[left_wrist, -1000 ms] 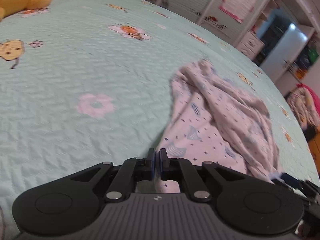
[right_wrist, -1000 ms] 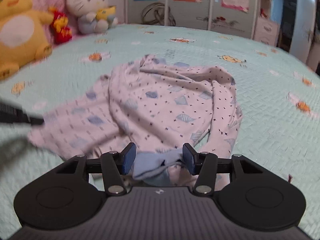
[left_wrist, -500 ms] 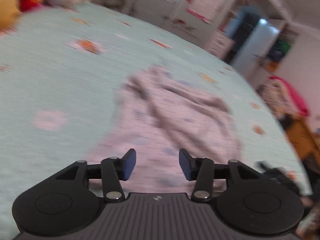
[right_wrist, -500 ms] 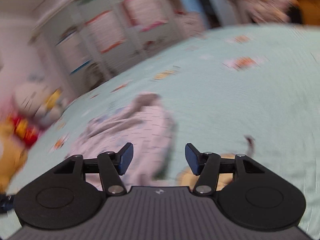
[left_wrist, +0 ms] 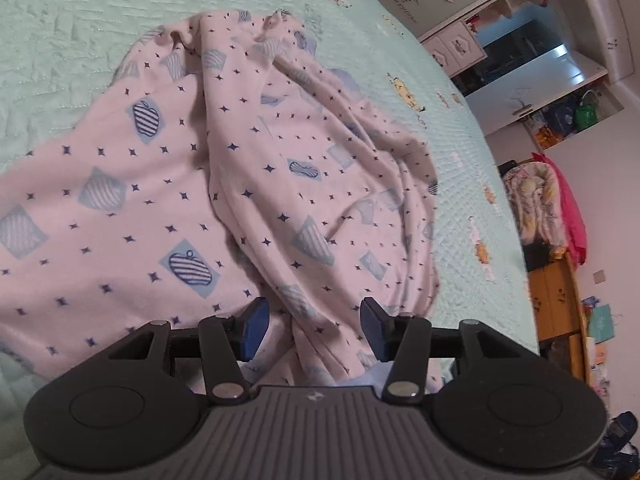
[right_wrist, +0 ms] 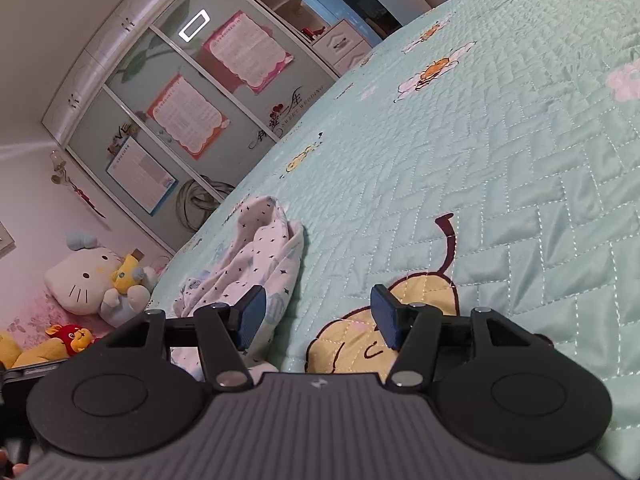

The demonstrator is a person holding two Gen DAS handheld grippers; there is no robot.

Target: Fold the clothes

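Observation:
A crumpled pale pink garment with dark stars and blue striped patches lies on the mint green quilt. My left gripper hovers open over its near edge. A raised fold of the cloth runs between the blue pads, and neither pad presses on it. In the tilted right wrist view, my right gripper stands open low over the bare quilt. The garment lies just left of its left pad, and nothing is between the jaws.
Plush toys sit at the head of the bed. A wardrobe with posters stands behind them. Shelves and a white cabinet and a heap of clothes stand past the bed's right edge.
My left gripper opened, let go of the garment's edge and moved over the cloth. My right gripper left the blue cloth edge, rolled and swung right onto bare quilt.

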